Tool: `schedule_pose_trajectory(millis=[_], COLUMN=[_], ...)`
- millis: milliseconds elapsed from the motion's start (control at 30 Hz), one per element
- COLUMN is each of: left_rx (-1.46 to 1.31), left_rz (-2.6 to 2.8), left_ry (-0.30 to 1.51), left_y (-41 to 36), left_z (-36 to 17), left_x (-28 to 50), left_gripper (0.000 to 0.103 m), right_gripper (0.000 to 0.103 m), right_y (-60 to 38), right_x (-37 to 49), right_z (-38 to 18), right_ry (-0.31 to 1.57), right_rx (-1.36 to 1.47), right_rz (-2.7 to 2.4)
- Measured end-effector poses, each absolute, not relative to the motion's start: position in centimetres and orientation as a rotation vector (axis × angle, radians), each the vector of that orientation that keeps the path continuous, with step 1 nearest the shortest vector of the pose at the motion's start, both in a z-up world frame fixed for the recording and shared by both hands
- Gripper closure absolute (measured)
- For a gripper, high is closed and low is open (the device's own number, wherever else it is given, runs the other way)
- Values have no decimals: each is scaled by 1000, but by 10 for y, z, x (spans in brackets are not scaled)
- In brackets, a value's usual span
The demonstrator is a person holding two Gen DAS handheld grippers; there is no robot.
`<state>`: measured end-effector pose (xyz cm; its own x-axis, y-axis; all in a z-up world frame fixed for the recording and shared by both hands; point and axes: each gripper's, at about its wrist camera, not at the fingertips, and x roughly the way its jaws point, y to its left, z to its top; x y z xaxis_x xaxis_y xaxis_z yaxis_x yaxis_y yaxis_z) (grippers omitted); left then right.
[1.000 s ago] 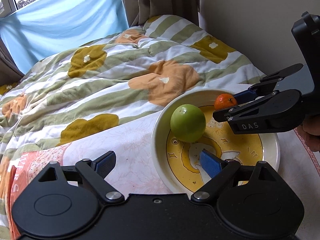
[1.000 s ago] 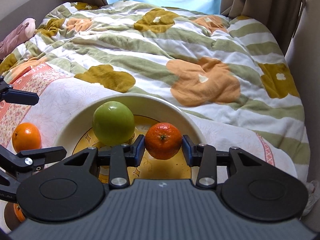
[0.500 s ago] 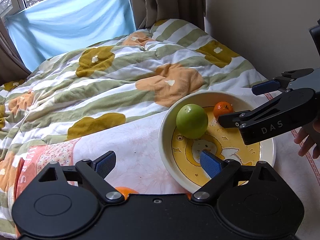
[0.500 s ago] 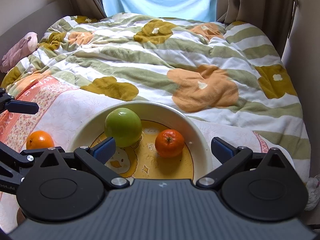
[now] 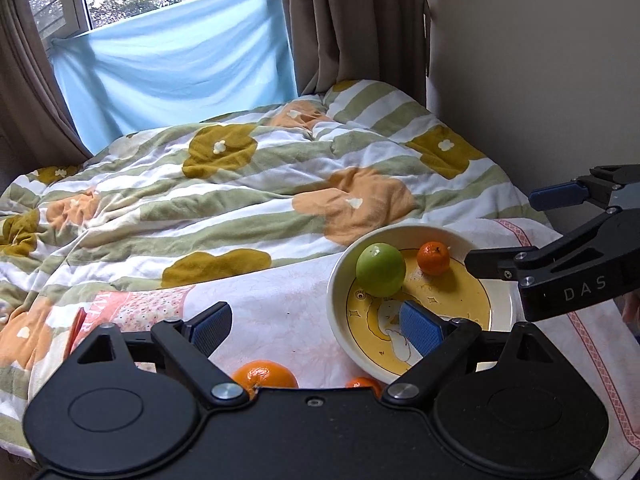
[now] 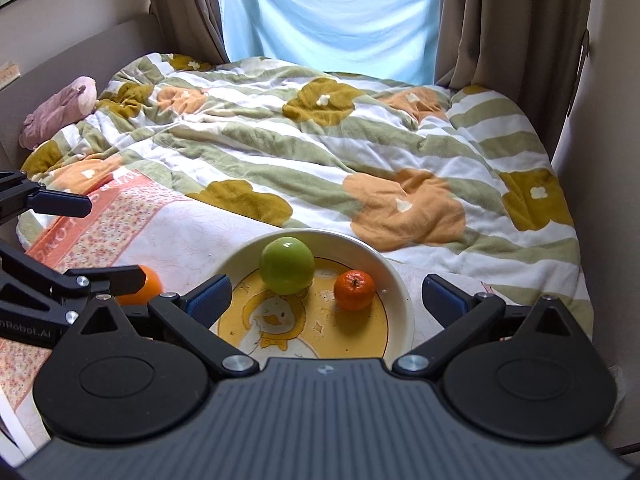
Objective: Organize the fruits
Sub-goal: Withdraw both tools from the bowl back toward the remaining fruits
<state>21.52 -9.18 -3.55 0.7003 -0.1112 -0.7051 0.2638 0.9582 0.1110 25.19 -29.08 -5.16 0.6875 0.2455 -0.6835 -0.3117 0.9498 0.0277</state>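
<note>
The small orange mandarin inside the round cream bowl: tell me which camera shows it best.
The right wrist view: the small orange mandarin sits unobstructed near the middle, stem visible, inside the round cream bowl. The left wrist view shows the same fruit whole but smaller, off to the side.

Apple (image 6: 287, 266) left of tangerine (image 6: 354, 290), both in bowl (image 6: 400, 280).

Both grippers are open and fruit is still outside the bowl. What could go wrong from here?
1. The bowl sits on soft bedding; a push on its rim could tip it and set the green apple and small orange rolling.
2. The loose orange lies close under the left gripper, partly hidden from its camera, so a grasp may be misjudged.
3. The right gripper hangs over the bowl and may crowd the left's approach.
</note>
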Motion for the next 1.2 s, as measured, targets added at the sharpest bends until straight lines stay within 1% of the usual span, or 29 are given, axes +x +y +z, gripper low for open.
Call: schedule_pose_trajectory(millis=[267,700,933,1200], left_rx=[169,109,90,122], left_rz=[-143,-122,-192,-288], left_ry=[725,701,710,732], left_y=[-78,-37,-17,-13], left_z=[-9,11,-1,-43], left_x=[179,106,73,56], left_gripper=[9,9,9,9], right_gripper=[0,0,0,0], right_y=[-287,-269,-251,-237], right_x=[216,127,76,39], right_z=[-28,-9,-18,-45], right_ry=[752,790,795,802], right_rx=[-75,63,80,126], right_rz=[325,199,52,-26])
